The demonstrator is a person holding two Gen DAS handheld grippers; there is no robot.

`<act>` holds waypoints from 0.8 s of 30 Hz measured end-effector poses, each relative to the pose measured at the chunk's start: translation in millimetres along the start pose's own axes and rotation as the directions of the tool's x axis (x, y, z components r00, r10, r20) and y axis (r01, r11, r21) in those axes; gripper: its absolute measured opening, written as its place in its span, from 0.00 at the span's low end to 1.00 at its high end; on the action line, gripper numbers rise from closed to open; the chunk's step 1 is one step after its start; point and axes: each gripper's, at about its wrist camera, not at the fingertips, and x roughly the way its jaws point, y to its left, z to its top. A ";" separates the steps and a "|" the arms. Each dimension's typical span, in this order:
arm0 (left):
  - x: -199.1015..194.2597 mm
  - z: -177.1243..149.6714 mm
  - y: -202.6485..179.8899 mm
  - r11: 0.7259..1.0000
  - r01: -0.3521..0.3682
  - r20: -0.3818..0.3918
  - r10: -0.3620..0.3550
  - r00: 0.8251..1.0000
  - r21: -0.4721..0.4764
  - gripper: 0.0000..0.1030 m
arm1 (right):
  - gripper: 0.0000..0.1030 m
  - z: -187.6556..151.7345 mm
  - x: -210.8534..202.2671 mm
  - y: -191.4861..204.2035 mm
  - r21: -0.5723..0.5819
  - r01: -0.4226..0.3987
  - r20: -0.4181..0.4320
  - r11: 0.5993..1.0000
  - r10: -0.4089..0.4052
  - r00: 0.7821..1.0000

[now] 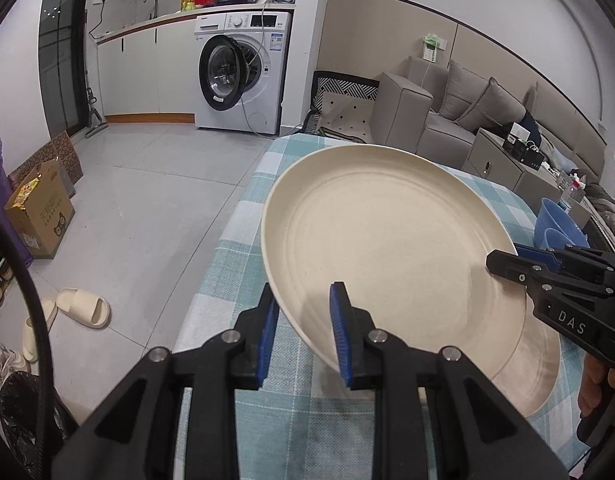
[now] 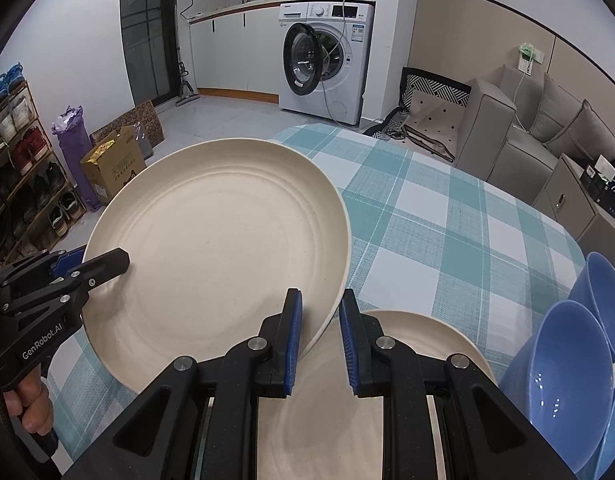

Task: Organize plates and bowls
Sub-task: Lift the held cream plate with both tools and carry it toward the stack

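Cream plate is up off the bench, tilted, both tongs pinching its rim: left tongs at the near edge, right tongs on the opposite side. A second cream plate lies flat right below. Blue bowls are nested at the right, close by. Checked cloth beyond is open; the bench edge drops to the floor on the left.

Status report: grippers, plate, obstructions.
Left gripper and right gripper both shut on plate rim, plate tilted above second plate. Blue bowls right.
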 end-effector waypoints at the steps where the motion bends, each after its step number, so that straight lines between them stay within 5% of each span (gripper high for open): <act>1: -1.5 -0.1 -1.5 1.000 0.003 0.002 -0.003 1.000 0.004 0.23 | 0.19 -1.0 -2.6 -1.6 0.003 0.001 0.003 1.000 -0.001 1.000; 24: -16.9 -4.3 -52.8 0.993 0.065 0.015 -0.067 0.998 0.095 0.24 | 0.19 -31.6 -55.0 -38.8 0.068 0.053 0.033 0.996 -0.056 0.998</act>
